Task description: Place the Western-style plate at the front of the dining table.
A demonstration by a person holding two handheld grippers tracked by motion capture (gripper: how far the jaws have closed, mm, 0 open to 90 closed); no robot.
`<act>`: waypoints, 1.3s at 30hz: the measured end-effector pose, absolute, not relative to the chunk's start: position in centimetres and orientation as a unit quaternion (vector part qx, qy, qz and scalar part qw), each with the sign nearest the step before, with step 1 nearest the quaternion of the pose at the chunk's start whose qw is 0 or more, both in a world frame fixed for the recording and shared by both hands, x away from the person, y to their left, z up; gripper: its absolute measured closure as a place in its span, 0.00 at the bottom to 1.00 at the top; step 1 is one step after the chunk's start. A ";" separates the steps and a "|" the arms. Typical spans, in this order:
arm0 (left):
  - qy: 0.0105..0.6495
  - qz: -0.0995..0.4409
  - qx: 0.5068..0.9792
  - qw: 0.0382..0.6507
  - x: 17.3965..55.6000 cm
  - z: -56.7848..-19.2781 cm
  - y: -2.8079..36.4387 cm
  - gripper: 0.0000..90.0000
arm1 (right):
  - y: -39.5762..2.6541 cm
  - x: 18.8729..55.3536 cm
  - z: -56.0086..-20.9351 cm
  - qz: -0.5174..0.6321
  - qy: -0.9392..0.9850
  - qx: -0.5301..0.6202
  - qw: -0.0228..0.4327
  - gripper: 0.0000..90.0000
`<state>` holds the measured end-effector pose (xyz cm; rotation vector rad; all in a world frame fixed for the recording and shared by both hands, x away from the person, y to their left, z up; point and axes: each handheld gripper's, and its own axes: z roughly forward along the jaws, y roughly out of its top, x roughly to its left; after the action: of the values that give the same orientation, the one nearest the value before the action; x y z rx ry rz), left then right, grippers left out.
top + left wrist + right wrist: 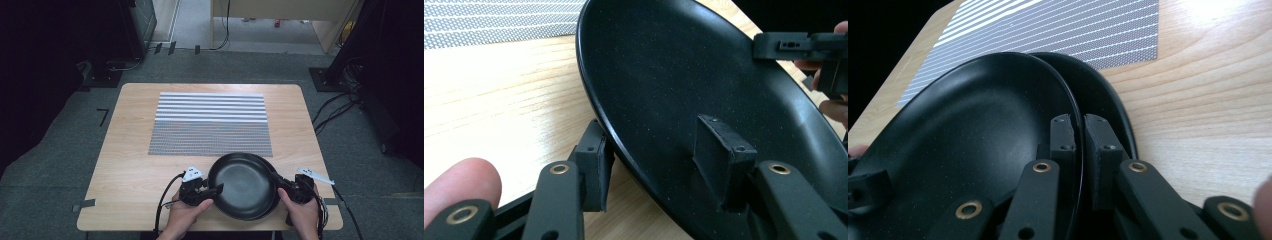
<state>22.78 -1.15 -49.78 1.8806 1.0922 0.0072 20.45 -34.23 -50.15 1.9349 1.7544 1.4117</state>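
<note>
Right gripper point(1079, 150) clamped on upper black plate's point(245, 184) rim, left gripper point(664, 165) straddling opposite rim, jaws apart, lower black plate point(1108, 100) beneath, wooden table point(130, 150).

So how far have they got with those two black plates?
Done so far: the right tongs have clamped the top plate's rim, and it sits skewed off the lower plate. In hand: the left tongs straddle the opposite rim, jaws not yet pinching it. Left, probably: close that grip, lift the top plate clear and set it down, perhaps on the striped mat.

Black plates point(245, 182), grey-and-white striped mat point(210, 124)
</note>
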 end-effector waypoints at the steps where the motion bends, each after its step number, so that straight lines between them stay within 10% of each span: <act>1: 0.445 0.003 0.765 0.466 22.8 -49.8 -1.1 0.57 | -34.2 20.5 -50.1 0.473 0.589 0.649 0.087 0.92; 13: 0.472 -0.019 0.740 0.479 23.5 -49.4 0.5 0.73 | -33.9 20.5 -50.3 0.477 0.589 0.648 0.071 0.92; 39: 0.470 -0.032 0.737 0.484 23.4 -49.8 0.4 0.73 | -34.6 20.7 -51.8 0.518 0.487 0.703 -0.017 0.93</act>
<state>23.35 0.41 -49.84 1.7960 1.1454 -0.0787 20.67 -34.63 -51.78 2.2310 1.5474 1.6466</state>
